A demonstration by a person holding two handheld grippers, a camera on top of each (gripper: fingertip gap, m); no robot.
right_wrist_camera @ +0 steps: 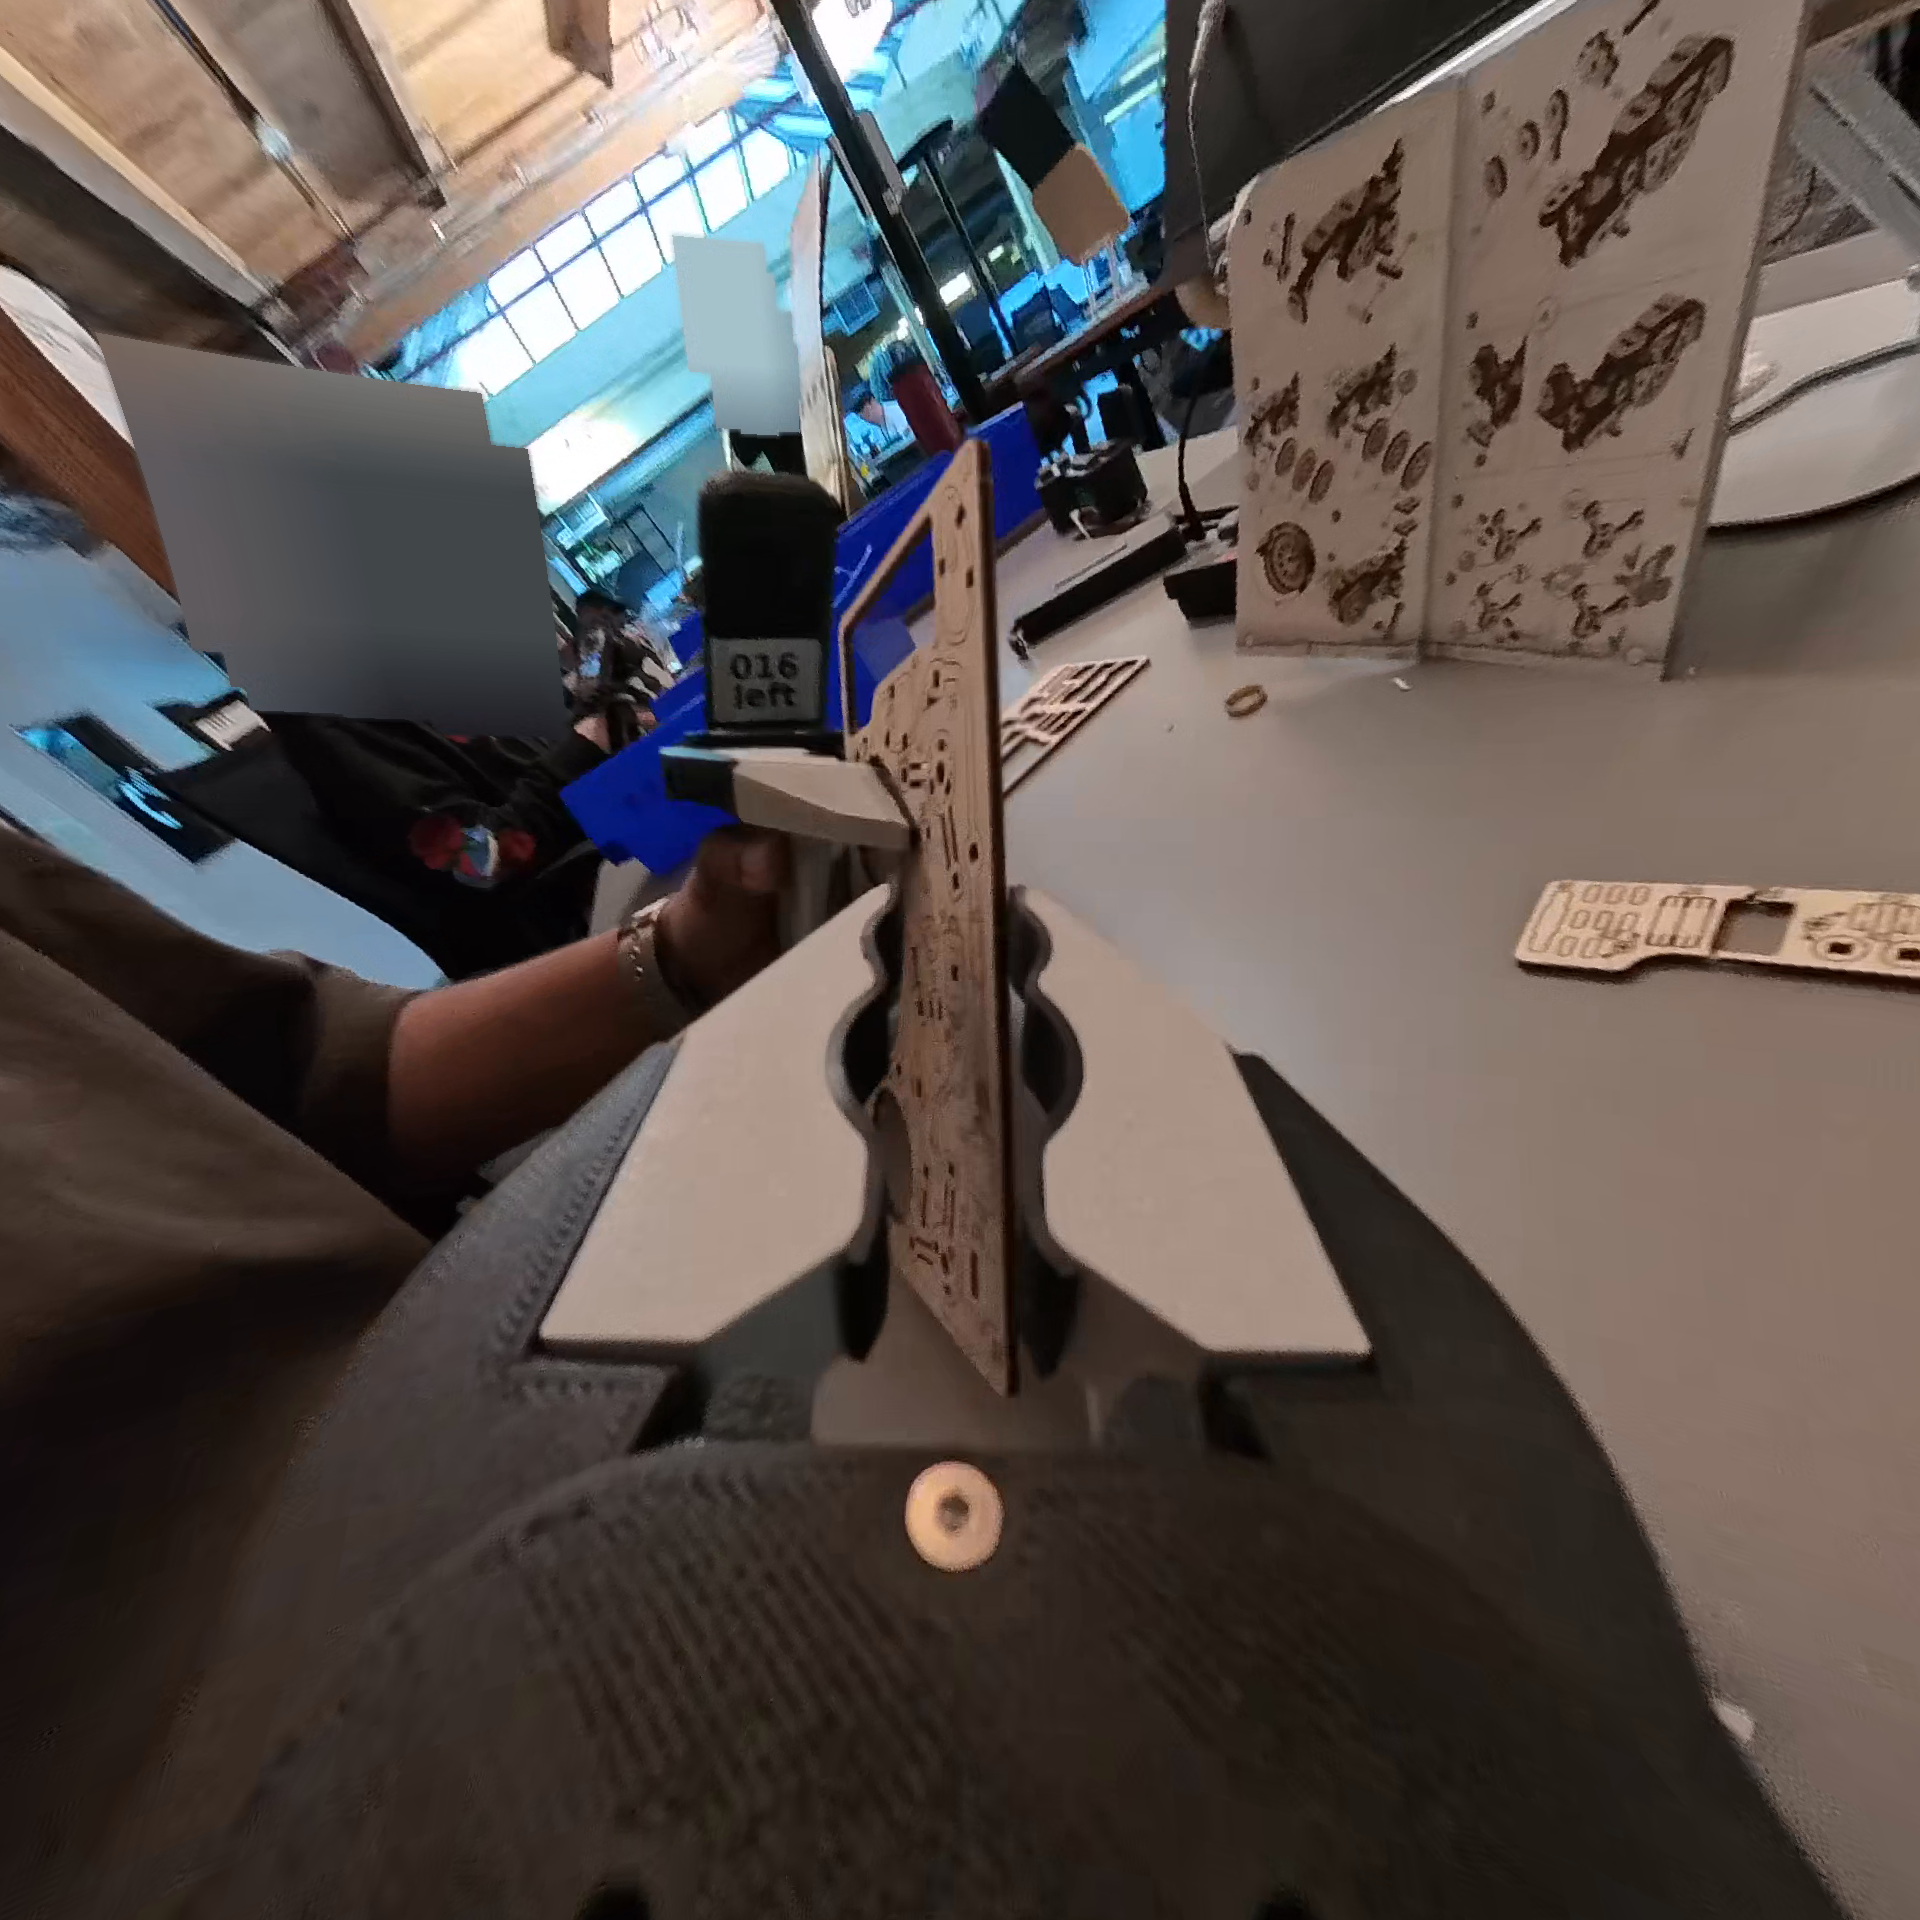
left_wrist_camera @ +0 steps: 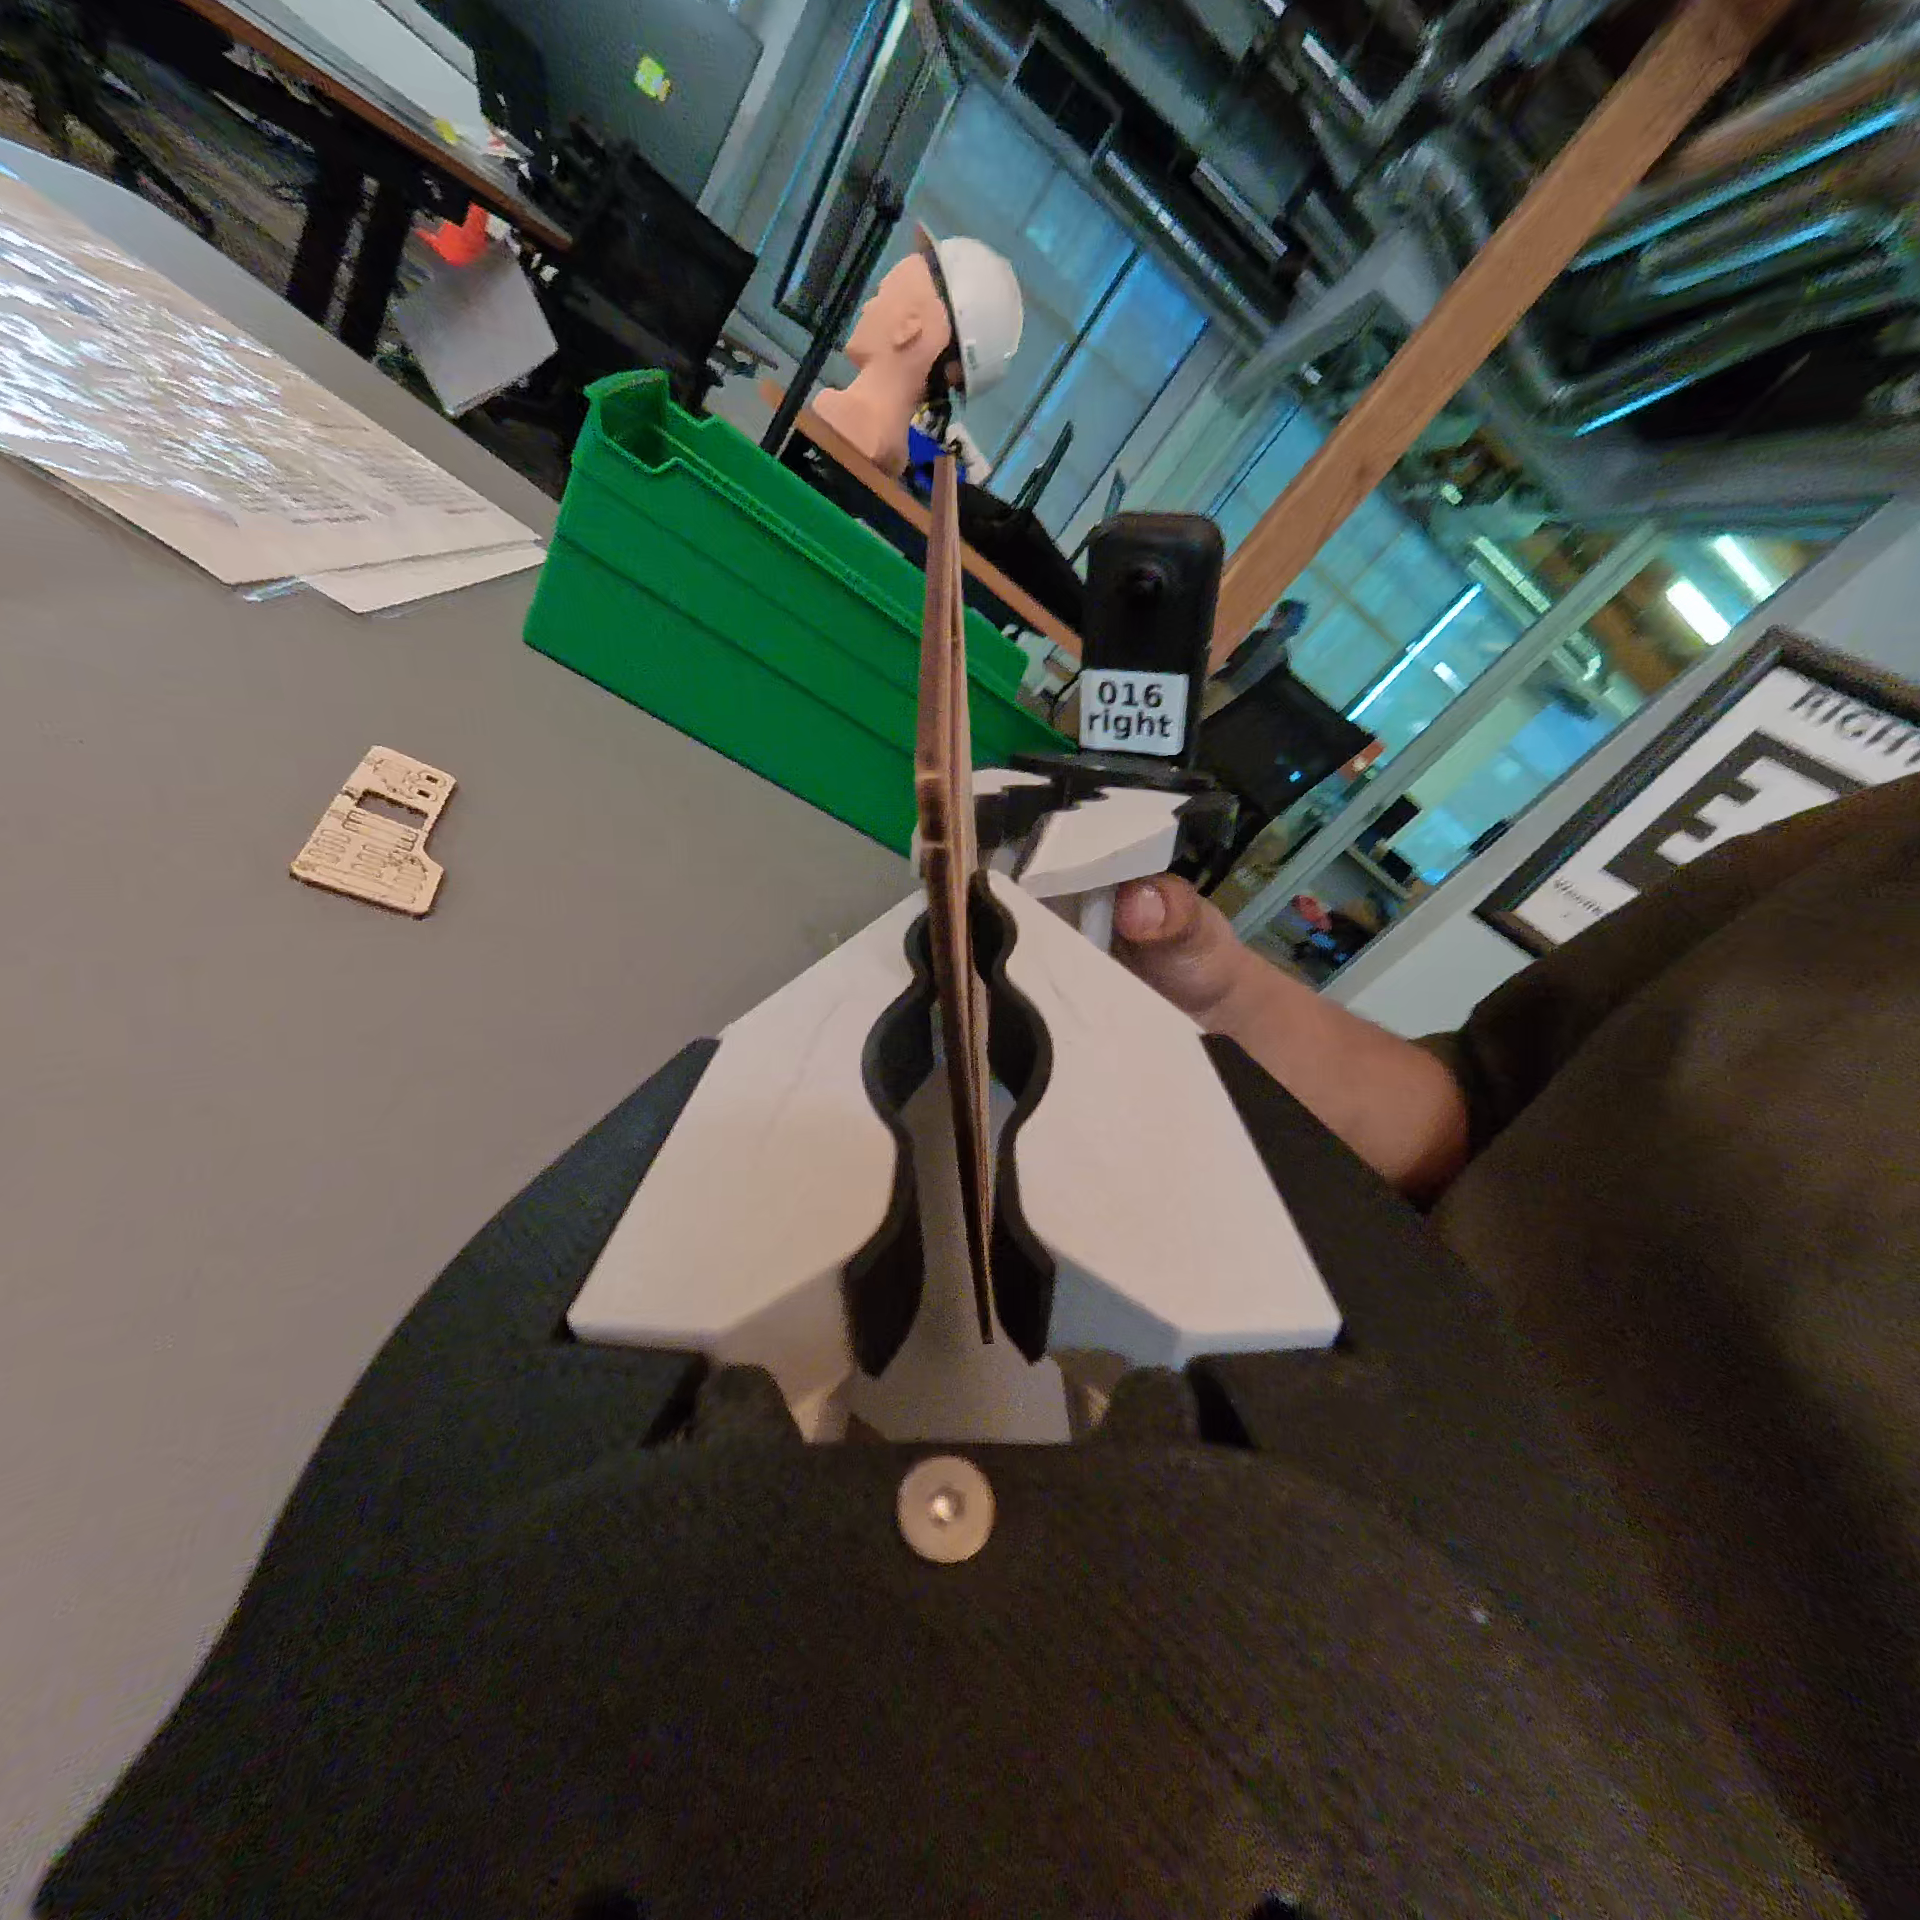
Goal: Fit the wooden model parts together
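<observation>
Left wrist view shows the left claw [left_wrist_camera: 951, 914] pinching a thin wood sheet [left_wrist_camera: 948, 748]. We see the sheet edge-on. Its long side runs straight away from the camera, up and out past the claw tips. The two white fingers [left_wrist_camera: 790, 1122] are pressed close, with only the sheet between them. The right claw [left_wrist_camera: 987, 831] comes in from the right and meets the same sheet a little farther out. A hand [left_wrist_camera: 1174, 945] holds that claw. A white label with writing sits on its black camera [left_wrist_camera: 1148, 623].

Right wrist view shows the right claw [right_wrist_camera: 951, 914] pinching the sheet [right_wrist_camera: 951, 831] too. Here the sheet stands up tall, held in the air above the tabletop [right_wrist_camera: 1351, 1091], and its flat face with cut-out shapes turns to the left. A window-like hole is near its top. The left claw [right_wrist_camera: 894, 816] grips it from the left, and its camera also has a label.

A small wood piece [left_wrist_camera: 376, 831] lies flat on the tabletop, well apart from the claws. A long flat wood piece [right_wrist_camera: 1725, 930] lies off to the right. A folded picture guide [right_wrist_camera: 1475, 353] stands farther back. A green bin [left_wrist_camera: 727, 613] sits behind the sheet.
</observation>
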